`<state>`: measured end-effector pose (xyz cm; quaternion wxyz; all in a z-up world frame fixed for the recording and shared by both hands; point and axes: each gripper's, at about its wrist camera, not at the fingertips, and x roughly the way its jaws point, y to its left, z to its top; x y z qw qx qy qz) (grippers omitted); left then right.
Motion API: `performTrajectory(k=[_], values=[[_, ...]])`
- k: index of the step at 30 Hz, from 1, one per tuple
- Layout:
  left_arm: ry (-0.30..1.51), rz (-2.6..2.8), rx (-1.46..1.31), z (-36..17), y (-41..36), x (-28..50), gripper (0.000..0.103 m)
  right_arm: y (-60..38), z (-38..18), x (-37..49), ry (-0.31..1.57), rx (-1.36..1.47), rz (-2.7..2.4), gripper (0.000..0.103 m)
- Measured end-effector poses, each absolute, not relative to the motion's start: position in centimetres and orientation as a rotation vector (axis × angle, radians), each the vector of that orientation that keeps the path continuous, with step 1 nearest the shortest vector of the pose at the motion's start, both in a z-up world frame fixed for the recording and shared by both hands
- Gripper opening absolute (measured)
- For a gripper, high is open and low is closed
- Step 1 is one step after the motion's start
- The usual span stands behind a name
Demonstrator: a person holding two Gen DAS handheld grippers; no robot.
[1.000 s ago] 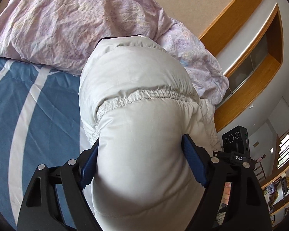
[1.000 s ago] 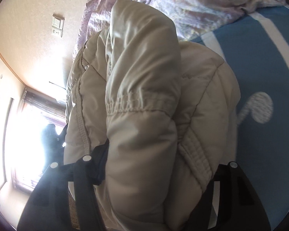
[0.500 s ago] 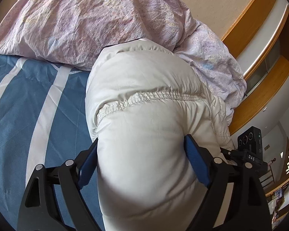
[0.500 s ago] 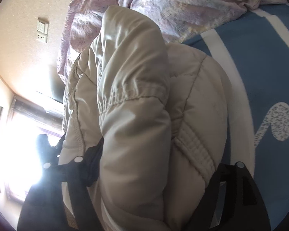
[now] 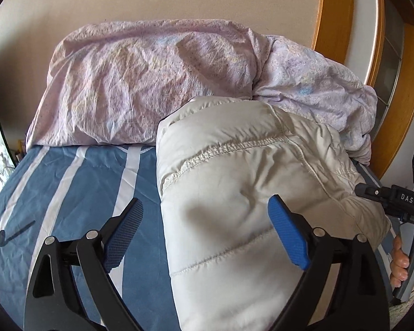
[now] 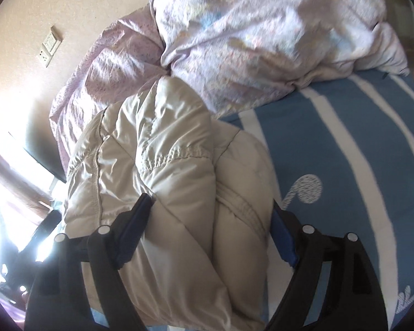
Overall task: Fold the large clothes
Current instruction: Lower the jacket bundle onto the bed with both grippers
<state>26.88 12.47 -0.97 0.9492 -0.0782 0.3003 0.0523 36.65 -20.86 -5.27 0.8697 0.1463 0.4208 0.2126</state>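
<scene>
A puffy cream quilted jacket [image 5: 234, 193] lies folded in a thick bundle on the blue striped bed sheet [image 5: 77, 198]. My left gripper [image 5: 205, 233] is open; its right blue pad [image 5: 287, 237] rests on the jacket, its left pad [image 5: 122, 234] stands clear over the sheet. In the right wrist view the jacket [image 6: 174, 182] lies between the jaws of my right gripper [image 6: 209, 233], which is wide open with its pads at the bundle's sides. The right gripper's body and the hand holding it show at the left view's right edge [image 5: 400, 207].
A crumpled lilac duvet [image 5: 157, 80] is heaped along the wall behind the jacket; it also shows in the right wrist view [image 6: 262, 41]. A wooden frame [image 5: 336, 13] stands at the right. The blue sheet [image 6: 358, 165] stretches right of the jacket.
Both grippers have opened and let go of the jacket bundle, which now lies on the bed. The left gripper has drawn back and tilted level.
</scene>
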Motion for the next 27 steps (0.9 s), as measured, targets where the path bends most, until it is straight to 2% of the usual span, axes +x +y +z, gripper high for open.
performTrajectory(k=[8,15,20,22,27], values=[[0.592,0.112,-0.107,-0.3,10.5,25.8,0.094,-19.6,-1.4,34.0,0.670,0.147,0.286,0.081],[0.581,0.101,-0.091,-0.2,8.8,24.9,0.094,-13.9,-1.4,31.5,0.591,-0.078,0.353,0.079],[0.603,0.102,-0.071,-0.7,7.8,25.3,0.094,-11.2,-2.4,30.5,0.557,-0.160,0.375,0.051],[0.609,0.104,-0.059,-1.0,7.4,25.5,0.094,-11.0,-2.8,30.6,0.565,-0.152,0.382,0.046],[0.590,0.105,-0.044,-1.3,6.7,25.8,0.094,-10.9,-3.6,30.5,0.539,-0.141,0.373,0.044]])
